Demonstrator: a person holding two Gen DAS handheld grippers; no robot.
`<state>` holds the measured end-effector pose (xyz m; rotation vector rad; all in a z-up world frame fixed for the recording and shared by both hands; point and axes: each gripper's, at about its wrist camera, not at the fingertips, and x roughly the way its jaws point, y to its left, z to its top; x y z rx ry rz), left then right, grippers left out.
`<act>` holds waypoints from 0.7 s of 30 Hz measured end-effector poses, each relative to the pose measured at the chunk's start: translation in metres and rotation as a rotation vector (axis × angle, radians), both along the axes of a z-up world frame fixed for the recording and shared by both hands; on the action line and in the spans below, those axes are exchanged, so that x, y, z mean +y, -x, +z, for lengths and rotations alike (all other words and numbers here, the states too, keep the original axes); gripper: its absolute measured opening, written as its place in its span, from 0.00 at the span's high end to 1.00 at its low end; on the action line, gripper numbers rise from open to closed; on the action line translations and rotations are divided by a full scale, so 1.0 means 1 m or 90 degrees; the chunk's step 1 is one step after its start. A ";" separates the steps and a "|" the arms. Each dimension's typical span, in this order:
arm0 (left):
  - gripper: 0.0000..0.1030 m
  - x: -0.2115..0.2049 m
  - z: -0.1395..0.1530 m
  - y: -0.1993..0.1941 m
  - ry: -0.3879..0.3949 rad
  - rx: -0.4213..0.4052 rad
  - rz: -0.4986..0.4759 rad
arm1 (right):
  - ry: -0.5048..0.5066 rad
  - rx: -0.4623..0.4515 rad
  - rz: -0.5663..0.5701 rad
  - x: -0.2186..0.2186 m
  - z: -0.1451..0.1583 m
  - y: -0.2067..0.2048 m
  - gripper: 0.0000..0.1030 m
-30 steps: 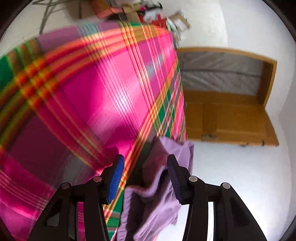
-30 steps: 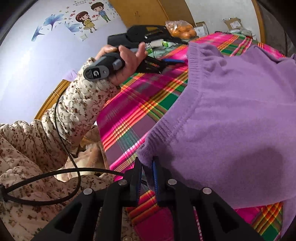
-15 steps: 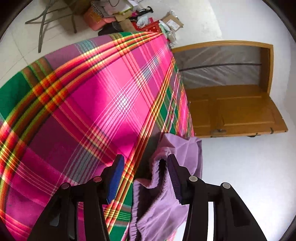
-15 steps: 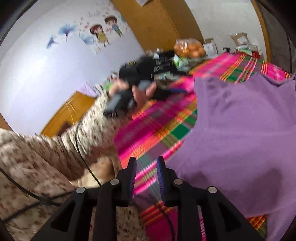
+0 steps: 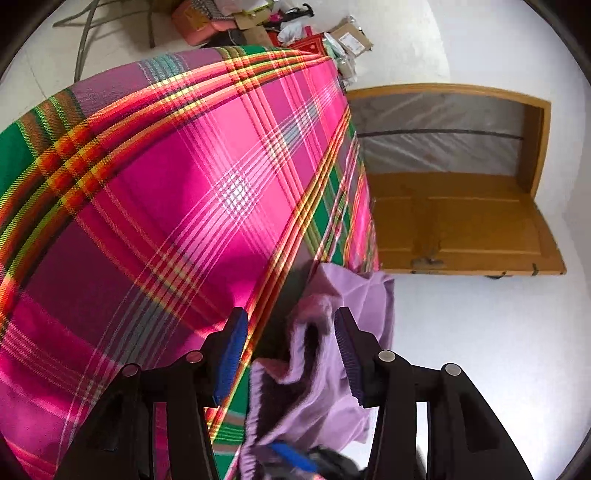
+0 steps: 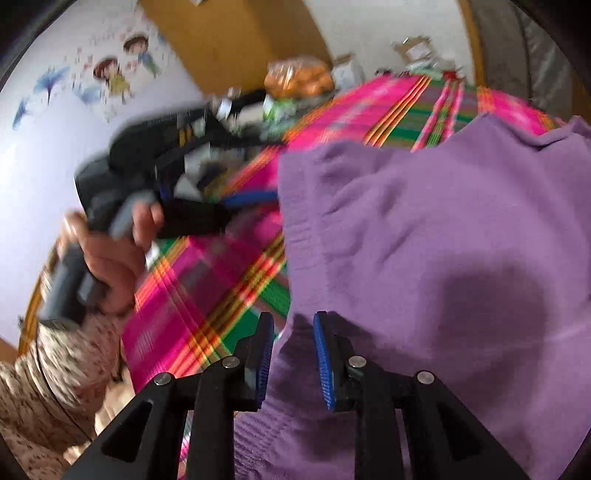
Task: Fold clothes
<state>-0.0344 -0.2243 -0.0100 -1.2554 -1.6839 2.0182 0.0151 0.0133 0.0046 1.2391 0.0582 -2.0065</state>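
Note:
A purple knit sweater (image 6: 424, 240) lies spread on the pink plaid tablecloth (image 6: 207, 295). My right gripper (image 6: 293, 356) stands open over the sweater's near ribbed edge, with the fabric lying loose between its fingers. In the left wrist view a bunched part of the sweater (image 5: 332, 387) hangs at the table's edge. My left gripper (image 5: 290, 350) is open wide around that bunch, its pads apart from the cloth. A hand (image 6: 110, 258) holds the blurred left gripper (image 6: 207, 210) just left of the sweater.
The plaid tablecloth (image 5: 166, 192) covers the whole table. A wooden bed frame (image 5: 461, 221) stands beyond the table's right edge. Boxes and clutter (image 5: 266, 26) sit on the floor at the far end. Bags and black items (image 6: 288, 81) crowd the table's far side.
My right gripper has let go of the sweater's hem and opened. The hand with the left gripper has come down and nearer to the sweater's edge.

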 end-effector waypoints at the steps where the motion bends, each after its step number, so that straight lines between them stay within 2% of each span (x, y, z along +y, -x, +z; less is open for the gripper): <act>1: 0.51 -0.001 -0.001 0.000 -0.009 0.002 0.004 | -0.019 0.004 0.012 -0.005 -0.002 -0.002 0.77; 4: 0.51 -0.004 0.000 -0.001 -0.018 0.014 0.016 | -0.036 0.010 0.032 -0.010 0.000 -0.003 0.77; 10: 0.51 -0.002 0.002 -0.003 -0.036 0.042 0.002 | 0.057 -0.033 0.009 0.011 -0.009 0.000 0.77; 12: 0.51 0.002 0.001 -0.006 -0.027 0.040 -0.012 | 0.080 -0.053 -0.007 0.018 -0.013 0.003 0.89; 14: 0.51 0.007 -0.001 -0.010 -0.026 0.036 -0.020 | 0.091 -0.067 -0.016 0.024 -0.017 0.006 0.95; 17: 0.51 0.017 -0.001 -0.015 -0.026 0.041 -0.030 | 0.092 -0.070 -0.018 0.024 -0.017 0.005 0.96; 21: 0.50 0.034 0.008 -0.010 0.066 0.065 -0.050 | 0.054 -0.019 -0.012 0.013 -0.012 0.000 0.96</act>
